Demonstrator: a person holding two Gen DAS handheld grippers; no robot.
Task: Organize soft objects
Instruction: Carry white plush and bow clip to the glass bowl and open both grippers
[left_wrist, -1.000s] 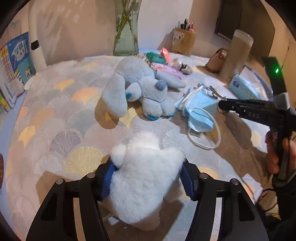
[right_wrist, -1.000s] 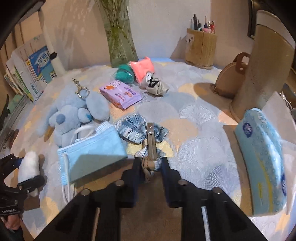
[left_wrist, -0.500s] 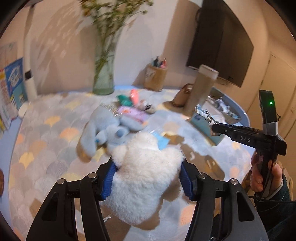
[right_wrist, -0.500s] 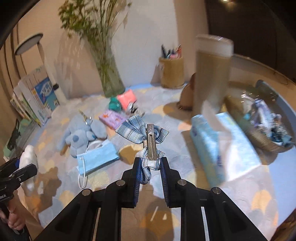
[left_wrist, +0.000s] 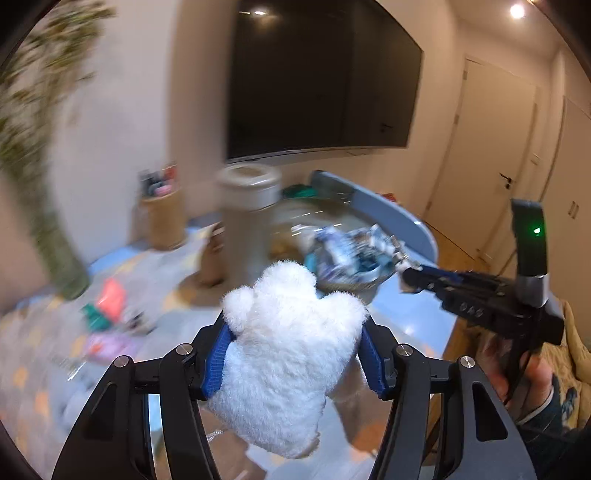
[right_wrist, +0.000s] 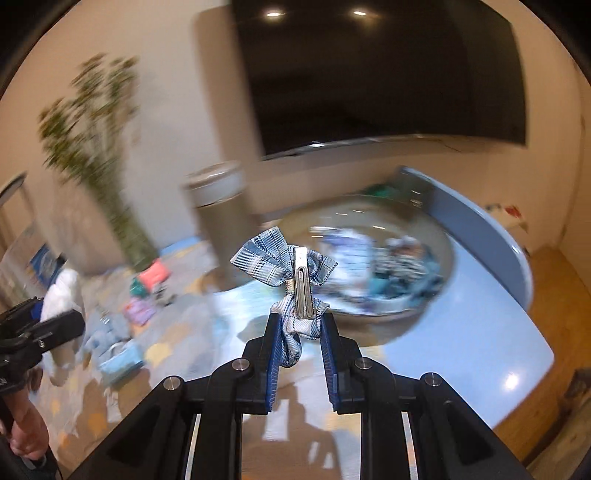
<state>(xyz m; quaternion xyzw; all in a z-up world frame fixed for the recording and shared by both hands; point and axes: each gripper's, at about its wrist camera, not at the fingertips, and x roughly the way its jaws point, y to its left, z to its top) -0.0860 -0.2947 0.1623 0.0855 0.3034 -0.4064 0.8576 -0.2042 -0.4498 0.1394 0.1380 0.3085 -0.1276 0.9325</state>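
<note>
Tabletop (right_wrist: 480, 332) with basket (right_wrist: 424, 306). My left tongs (left_wrist: 293, 354), half open, clasped the white plush toy (left_wrist: 284, 354) aloft; my right tongs (right_wrist: 297, 339), nearly closed, pinched the plaid bow clip (right_wrist: 284, 262) aloft. Best practice, I judged: release over the basket, one at a time.

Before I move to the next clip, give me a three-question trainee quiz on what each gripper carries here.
1. What does the left gripper carry?
2. True or false: the right gripper has empty jaws.
3. Which lies ahead of the plaid bow clip? A) a basket of small items B) a stack of plates C) a laptop

Key:
1. A white plush toy, clamped between the jaws.
2. False; the jaws pinch the bow clip by its fabric tail.
3. A, the round basket on the blue table.
</note>
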